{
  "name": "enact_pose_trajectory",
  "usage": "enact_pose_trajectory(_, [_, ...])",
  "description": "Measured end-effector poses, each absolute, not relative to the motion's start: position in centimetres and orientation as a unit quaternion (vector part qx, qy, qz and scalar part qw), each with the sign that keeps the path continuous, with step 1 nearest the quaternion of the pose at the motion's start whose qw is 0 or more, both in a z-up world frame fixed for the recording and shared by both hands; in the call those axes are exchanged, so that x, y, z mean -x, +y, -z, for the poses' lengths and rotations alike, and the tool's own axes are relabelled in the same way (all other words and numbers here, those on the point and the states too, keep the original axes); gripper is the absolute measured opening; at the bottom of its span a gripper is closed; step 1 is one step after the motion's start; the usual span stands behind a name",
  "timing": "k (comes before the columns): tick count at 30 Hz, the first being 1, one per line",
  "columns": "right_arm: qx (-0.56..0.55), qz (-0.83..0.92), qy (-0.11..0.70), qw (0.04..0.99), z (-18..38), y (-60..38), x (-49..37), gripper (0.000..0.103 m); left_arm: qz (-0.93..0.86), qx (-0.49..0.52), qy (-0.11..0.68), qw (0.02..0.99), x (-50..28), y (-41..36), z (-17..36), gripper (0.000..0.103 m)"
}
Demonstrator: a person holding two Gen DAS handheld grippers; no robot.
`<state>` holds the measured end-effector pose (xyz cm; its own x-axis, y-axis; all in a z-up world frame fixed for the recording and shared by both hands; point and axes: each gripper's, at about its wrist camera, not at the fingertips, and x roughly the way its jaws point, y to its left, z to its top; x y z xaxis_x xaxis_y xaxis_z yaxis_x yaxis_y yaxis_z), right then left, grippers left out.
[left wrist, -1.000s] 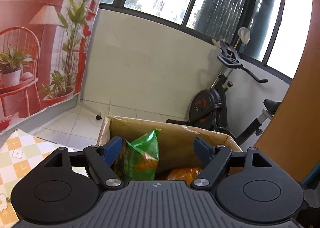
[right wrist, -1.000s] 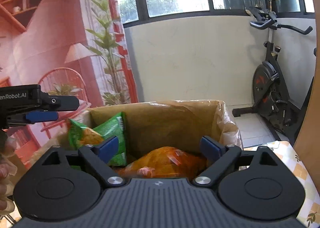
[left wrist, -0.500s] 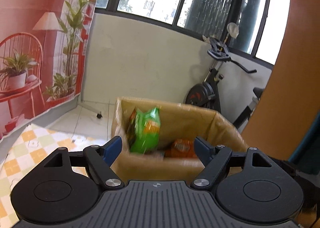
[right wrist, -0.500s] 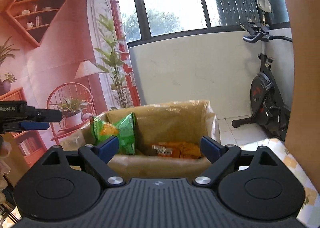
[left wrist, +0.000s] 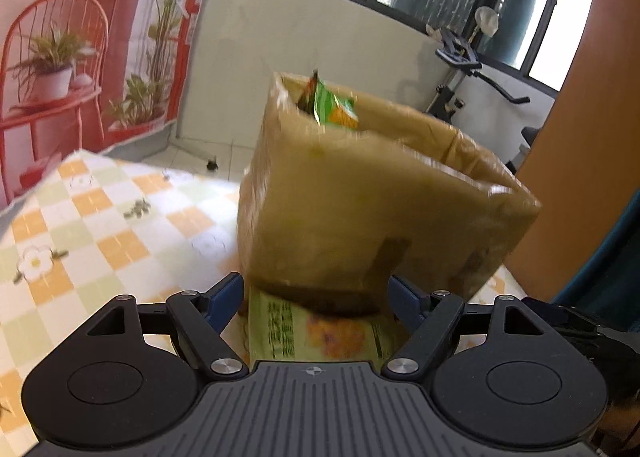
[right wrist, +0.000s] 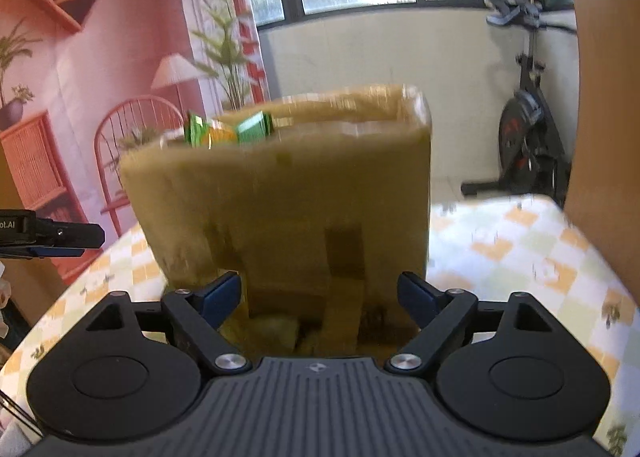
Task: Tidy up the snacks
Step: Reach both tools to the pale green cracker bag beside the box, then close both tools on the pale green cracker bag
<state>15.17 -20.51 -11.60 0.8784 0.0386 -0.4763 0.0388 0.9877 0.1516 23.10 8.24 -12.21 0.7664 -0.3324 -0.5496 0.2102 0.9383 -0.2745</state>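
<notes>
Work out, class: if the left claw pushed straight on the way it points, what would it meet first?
Probably the yellow-green snack packet lying flat between the left claw's open jaws, then the cardboard box just behind it; blur makes depth uncertain.

Each camera sits behind its own gripper and looks forward and slightly downward along the two fingers. The left wrist view faces the cardboard box (left wrist: 384, 197) from close range, at one corner, with the tablecloth (left wrist: 100, 225) at left. The right wrist view faces a flat side of the same box (right wrist: 288, 197), equally near. Both views share the box, the windows and the exercise bike (right wrist: 528, 129).
</notes>
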Motion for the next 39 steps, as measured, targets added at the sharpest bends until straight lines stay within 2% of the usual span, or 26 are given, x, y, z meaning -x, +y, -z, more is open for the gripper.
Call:
enact_pose_trajectory(5, [-0.086,-0.012,0.274,0.958,13.3,-20.1,-14.8,0.080,0.155,0.100,0.335,0.924,-23.5,8.1,14.2,0.081])
enact_pose_trajectory(10, [-0.094,-0.042,0.314,0.944,15.0,-19.1,-15.3,0.080,0.160,0.104,0.364,0.912,-23.6,8.5,15.8,0.080])
enact_pose_trajectory(19, [-0.044,-0.116,0.361,0.924,17.0,-16.0,-16.3,0.080,0.168,0.120,0.401,0.892,-22.1,8.5,17.9,0.080])
enact_pose_trajectory(33, [0.053,-0.166,0.393,0.903,19.1,-12.4,-17.7,0.080,0.165,0.121,0.420,0.884,-23.4,8.9,19.1,0.080])
enact_pose_trajectory(39, [0.068,-0.181,0.396,0.898,19.9,-12.3,-18.8,0.084,0.170,0.140,0.431,0.875,-24.4,8.7,20.4,0.080])
